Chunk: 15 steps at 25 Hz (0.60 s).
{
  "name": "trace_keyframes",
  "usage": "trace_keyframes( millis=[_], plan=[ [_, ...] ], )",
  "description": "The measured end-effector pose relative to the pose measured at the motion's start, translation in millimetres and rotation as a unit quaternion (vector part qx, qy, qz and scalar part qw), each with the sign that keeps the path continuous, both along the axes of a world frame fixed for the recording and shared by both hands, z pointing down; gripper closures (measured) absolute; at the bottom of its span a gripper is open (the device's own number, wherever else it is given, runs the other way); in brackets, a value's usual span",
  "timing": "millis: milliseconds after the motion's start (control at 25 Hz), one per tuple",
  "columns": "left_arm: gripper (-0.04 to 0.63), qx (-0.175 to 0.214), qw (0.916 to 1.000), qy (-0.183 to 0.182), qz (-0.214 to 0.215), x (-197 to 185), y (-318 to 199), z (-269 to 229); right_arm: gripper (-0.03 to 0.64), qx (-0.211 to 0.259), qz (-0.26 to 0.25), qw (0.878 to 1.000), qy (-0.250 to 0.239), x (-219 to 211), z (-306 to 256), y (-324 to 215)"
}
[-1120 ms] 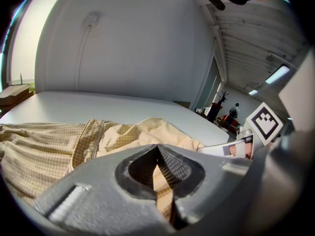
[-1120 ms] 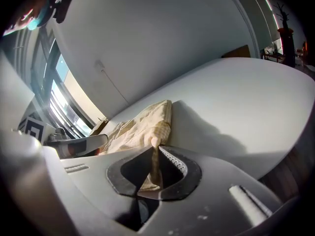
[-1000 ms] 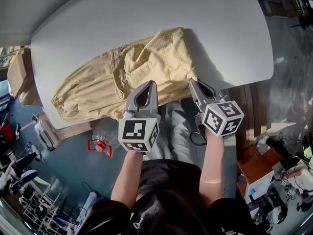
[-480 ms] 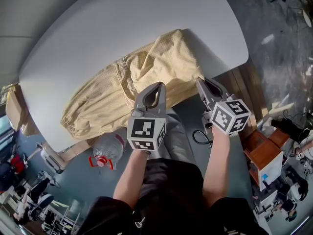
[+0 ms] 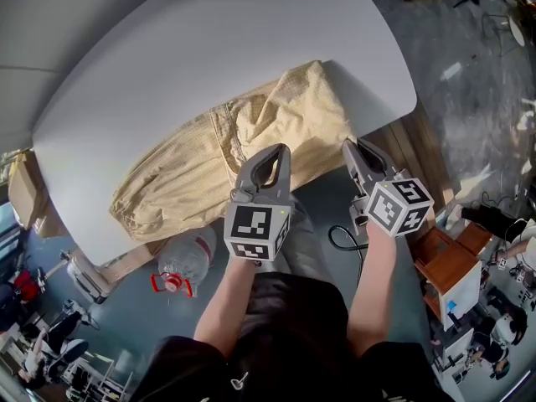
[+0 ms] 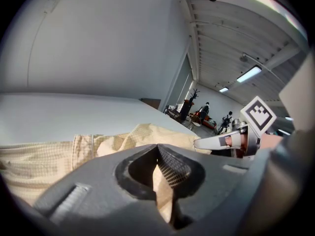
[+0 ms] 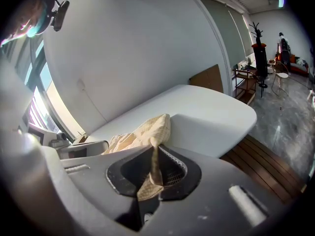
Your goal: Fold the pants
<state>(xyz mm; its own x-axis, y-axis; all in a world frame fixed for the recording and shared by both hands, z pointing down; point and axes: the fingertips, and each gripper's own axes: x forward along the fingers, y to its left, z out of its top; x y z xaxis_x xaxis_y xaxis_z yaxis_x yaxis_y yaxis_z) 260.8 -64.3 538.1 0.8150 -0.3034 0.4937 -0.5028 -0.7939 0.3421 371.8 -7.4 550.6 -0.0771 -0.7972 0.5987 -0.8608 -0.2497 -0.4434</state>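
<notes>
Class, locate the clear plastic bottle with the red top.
In the head view the bottle lies lower left, below the near edge of the white table, just left of the left hand-held gripper.

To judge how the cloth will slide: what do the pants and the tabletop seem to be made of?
The pants look like thin, soft woven cloth, pale yellow with a fine check and a matte finish; they crumple loosely. The fibre is perhaps cotton. The tabletop looks like smooth pale grey laminate or painted board, with a slight sheen and no visible grain.
</notes>
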Motion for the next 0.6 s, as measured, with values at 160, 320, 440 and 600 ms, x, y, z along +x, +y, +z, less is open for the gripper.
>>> trace_keyframes(
  millis=[160, 320, 440, 600],
  plan=[
    [0.592, 0.006, 0.9997, 0.01, -0.022, -25, -12, -12, 0.58, 0.017, -0.012, 1.0, 0.013, -15, -25, -13],
    [0.592, 0.016, 0.9985, 0.024, -0.047, -56, -24, -28, 0.58, 0.038, -0.041, 0.998, 0.035, -42, -57, -34],
    [0.592, 0.024, 0.9965, 0.035, -0.072, -82, -34, -46, 0.58, 0.058, -0.065, 0.995, 0.053, -65, -88, -46],
    [0.592, 0.038, 0.9916, 0.05, -0.113, -128, -52, -70, 0.58, 0.082, -0.1, 0.988, 0.078, -102, -127, -65]
  ],
)
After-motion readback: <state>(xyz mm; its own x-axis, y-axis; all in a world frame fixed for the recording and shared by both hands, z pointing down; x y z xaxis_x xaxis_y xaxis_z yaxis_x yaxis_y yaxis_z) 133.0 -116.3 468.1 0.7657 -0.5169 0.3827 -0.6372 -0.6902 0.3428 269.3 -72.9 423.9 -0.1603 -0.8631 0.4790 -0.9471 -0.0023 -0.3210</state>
